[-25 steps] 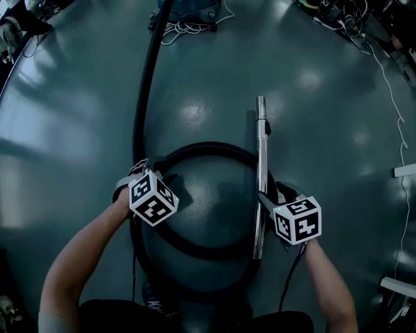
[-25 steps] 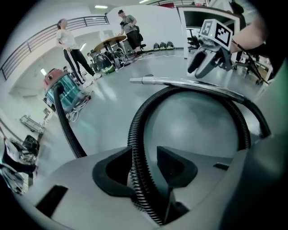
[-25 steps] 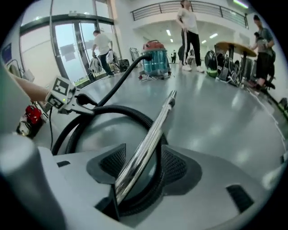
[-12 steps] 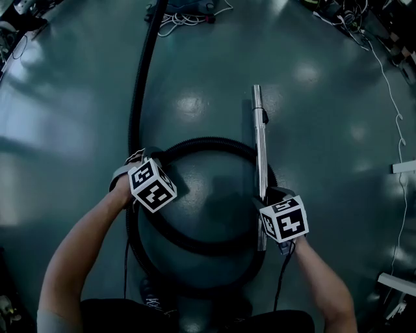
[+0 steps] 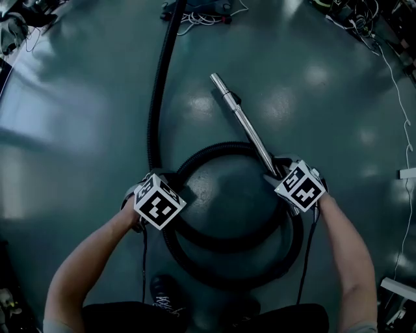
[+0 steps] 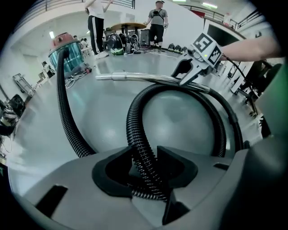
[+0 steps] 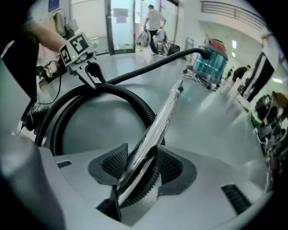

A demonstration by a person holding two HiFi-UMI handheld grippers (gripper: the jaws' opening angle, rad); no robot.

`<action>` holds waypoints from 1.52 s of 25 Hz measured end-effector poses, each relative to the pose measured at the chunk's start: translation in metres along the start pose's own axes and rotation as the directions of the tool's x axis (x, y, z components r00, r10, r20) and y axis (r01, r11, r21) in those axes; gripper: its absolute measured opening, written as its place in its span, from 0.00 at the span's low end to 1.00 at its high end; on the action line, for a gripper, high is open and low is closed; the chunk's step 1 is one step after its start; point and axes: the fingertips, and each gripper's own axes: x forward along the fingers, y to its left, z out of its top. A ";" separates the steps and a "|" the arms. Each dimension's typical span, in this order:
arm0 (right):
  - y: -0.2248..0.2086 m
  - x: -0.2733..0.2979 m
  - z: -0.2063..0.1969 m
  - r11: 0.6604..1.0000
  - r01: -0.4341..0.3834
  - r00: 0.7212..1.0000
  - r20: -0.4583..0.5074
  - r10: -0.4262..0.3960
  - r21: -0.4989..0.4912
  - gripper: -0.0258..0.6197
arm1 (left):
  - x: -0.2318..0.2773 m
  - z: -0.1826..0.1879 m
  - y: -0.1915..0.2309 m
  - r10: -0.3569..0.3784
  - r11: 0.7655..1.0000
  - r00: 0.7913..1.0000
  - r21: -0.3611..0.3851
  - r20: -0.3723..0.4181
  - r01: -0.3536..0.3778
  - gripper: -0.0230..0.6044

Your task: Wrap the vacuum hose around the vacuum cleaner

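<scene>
A black ribbed vacuum hose (image 5: 158,97) runs from the red-topped vacuum cleaner (image 6: 66,53) at the far end of the floor down to my left gripper (image 5: 151,183). From there it curls into a ring (image 5: 227,270) on the floor. My left gripper (image 6: 146,170) is shut on the hose (image 6: 140,152). The hose ends in a shiny metal wand (image 5: 244,123) that slants away to the upper left. My right gripper (image 5: 281,172) is shut on the wand (image 7: 155,130) near its lower end, and its jaws have just been closing on it.
Loose white cable (image 5: 201,18) lies by the vacuum cleaner. More cables and gear (image 5: 364,26) line the far right. People (image 6: 157,20) stand by tables at the back. My own shoe (image 5: 166,296) is just below the hose ring.
The wand has swung from pointing straight away to slanting up-left. Both grippers and the hose ring have shifted to the right, and the right gripper has rolled.
</scene>
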 end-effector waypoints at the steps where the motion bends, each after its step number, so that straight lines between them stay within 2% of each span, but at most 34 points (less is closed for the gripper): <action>1: -0.001 0.003 0.009 0.998 -0.014 1.000 0.004 0.015 -0.067 0.36 | -0.003 -0.004 -0.006 -0.015 1.000 1.000 -0.023 0.005 0.015 0.32; 4: -0.003 0.012 0.034 0.968 -0.026 1.000 0.008 0.029 -0.251 0.35 | -0.009 -0.013 -0.023 -0.065 0.994 0.998 -0.087 0.023 0.067 0.32; 7: 0.002 0.020 0.055 0.925 -0.017 1.000 0.016 0.024 -0.380 0.34 | -0.011 -0.016 -0.035 -0.087 0.992 0.996 -0.094 0.029 0.089 0.32; 10: 0.016 0.027 0.075 0.888 -0.024 0.998 0.033 0.044 -0.459 0.33 | -0.013 -0.021 -0.041 -0.094 0.989 0.995 -0.113 0.019 0.095 0.32; 13: 0.023 0.032 0.090 0.877 -0.025 0.998 0.043 0.052 -0.480 0.33 | -0.015 -0.024 -0.039 -0.100 0.985 0.995 -0.140 0.020 0.102 0.32; 16: 0.022 0.033 0.094 0.889 -0.012 0.997 0.068 0.048 -0.458 0.33 | -0.017 -0.025 -0.036 -0.095 0.987 0.995 -0.132 0.012 0.095 0.32; 19: 0.017 0.031 0.093 0.915 0.034 0.995 0.099 0.006 -0.402 0.33 | -0.026 -0.014 -0.026 -0.051 0.993 0.998 -0.102 0.022 0.052 0.32; 23: 0.011 0.020 0.088 0.966 0.027 0.990 0.140 0.010 -0.257 0.33 | -0.044 0.009 -0.009 0.026 0.997 0.999 -0.071 0.023 -0.024 0.32; 27: 0.014 0.003 0.079 0.988 0.011 0.987 0.159 0.013 -0.152 0.33 | -0.065 0.025 -0.005 0.072 0.997 0.997 0.001 -0.020 -0.072 0.32; 29: 0.014 -0.002 0.081 0.996 -0.007 0.984 0.176 0.022 -0.085 0.33 | -0.074 0.022 -0.006 0.090 0.994 0.993 0.066 -0.077 -0.085 0.32; 31: 0.011 0.002 0.084 0.999 -0.019 0.984 0.178 0.026 -0.043 0.33 | -0.082 0.021 -0.007 0.105 0.990 0.989 0.108 -0.101 -0.094 0.32; 36: 0.015 0.028 0.075 0.999 -0.001 0.989 0.145 0.006 -0.036 0.33 | -0.071 0.015 -0.014 0.081 0.993 0.993 0.095 -0.088 -0.073 0.32; 38: 0.007 0.039 0.077 0.999 0.032 0.990 0.138 -0.026 -0.041 0.33 | -0.065 0.018 -0.003 0.087 0.992 0.994 0.094 -0.066 -0.080 0.32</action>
